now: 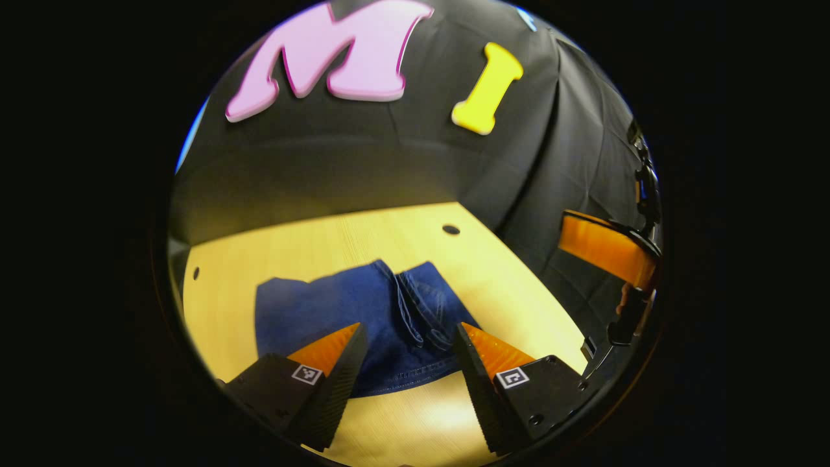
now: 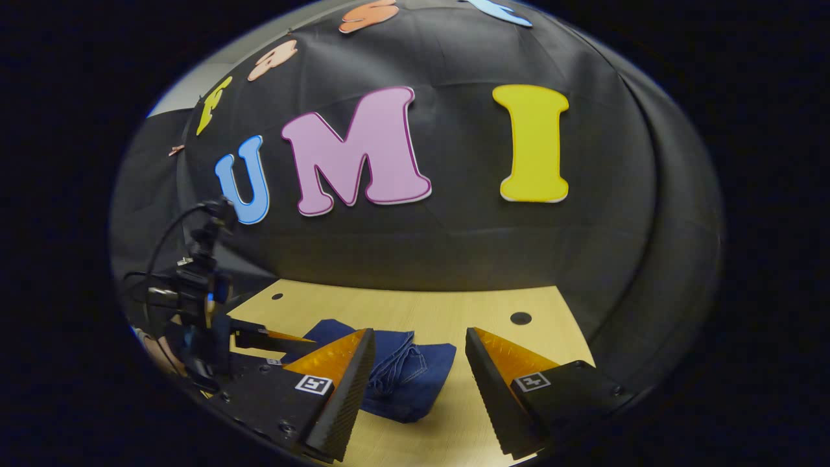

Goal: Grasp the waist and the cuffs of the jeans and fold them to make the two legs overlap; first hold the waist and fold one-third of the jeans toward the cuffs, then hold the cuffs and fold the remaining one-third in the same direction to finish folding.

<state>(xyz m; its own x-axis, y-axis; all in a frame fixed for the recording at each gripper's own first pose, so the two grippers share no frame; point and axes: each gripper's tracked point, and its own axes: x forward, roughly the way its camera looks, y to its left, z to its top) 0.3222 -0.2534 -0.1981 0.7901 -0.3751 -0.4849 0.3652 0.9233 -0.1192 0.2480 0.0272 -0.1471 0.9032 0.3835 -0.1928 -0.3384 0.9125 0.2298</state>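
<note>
The blue jeans [image 1: 363, 318] lie folded into a compact bundle on the light wooden table [image 1: 324, 240], with a bunched seam ridge running down the middle. My left gripper [image 1: 410, 334] hovers above the bundle's near edge, open, nothing between its fingers. In the right gripper view the jeans [image 2: 402, 379] rest flat beyond my right gripper [image 2: 420, 347], which is open and empty above the table. The left gripper [image 2: 259, 340] appears at the left of that view, over the bundle's left side. The right gripper's orange finger [image 1: 606, 250] appears at the right edge of the left gripper view.
Small dark holes dot the tabletop [image 2: 521, 318] [image 1: 450, 229]. The black cloth wall [image 2: 454, 246] rises right behind the table's far edge. Bare table [image 2: 493, 311] lies to the right of the jeans.
</note>
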